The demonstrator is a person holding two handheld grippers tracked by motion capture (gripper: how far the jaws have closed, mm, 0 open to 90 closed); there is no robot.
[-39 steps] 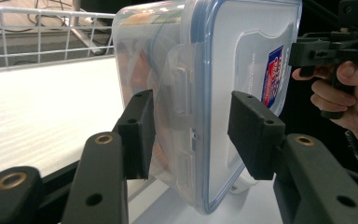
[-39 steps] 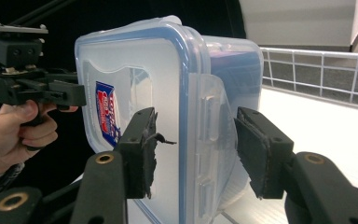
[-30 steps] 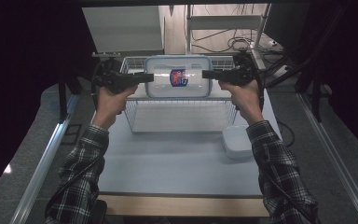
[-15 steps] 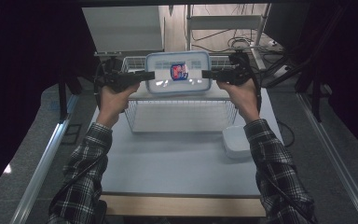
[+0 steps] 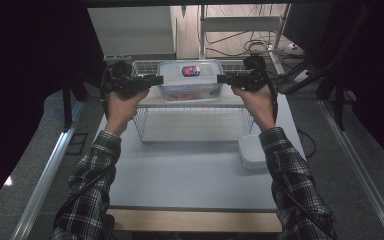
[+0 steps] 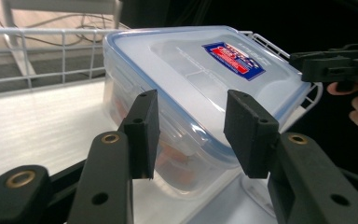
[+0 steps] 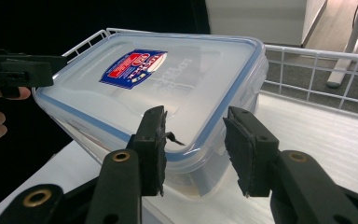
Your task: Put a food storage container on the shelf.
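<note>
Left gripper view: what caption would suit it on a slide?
Open left gripper faces one end of a clear lidded container on a white wire shelf.

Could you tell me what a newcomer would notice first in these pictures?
A clear lidded container with a red and blue label sits on top of a white wire rack at the table's far side. The left gripper and right gripper flank its two ends, fingers spread open.
</note>
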